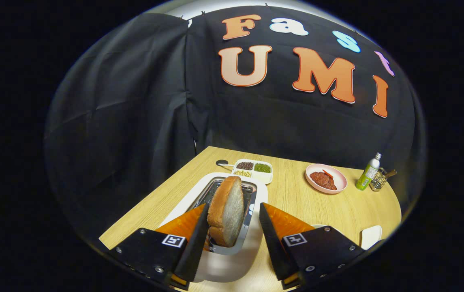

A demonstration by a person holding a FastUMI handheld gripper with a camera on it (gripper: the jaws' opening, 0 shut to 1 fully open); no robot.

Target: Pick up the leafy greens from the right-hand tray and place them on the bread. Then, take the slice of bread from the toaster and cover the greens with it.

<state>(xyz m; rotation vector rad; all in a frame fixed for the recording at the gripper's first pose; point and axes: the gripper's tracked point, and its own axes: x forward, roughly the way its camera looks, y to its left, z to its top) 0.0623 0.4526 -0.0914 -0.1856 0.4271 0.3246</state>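
Wooden table (296, 202), toaster (232, 247), divided tray (266, 176), pink plate (329, 187), bottle (368, 172), perhaps a spoon (223, 163)

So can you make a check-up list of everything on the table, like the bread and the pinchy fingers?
Surface: wooden table, round at the far end.
Job's things: bread slice standing upright in the white toaster.
Clutter: divided dish of beans, spoon beside it, pink plate with reddish food, green bottle, wire holder.
Grippers: gripper open, fingers either side of the bread; one looks touching, the other apart.
Cables: nothing seen.
Surroundings: black cloth wall.
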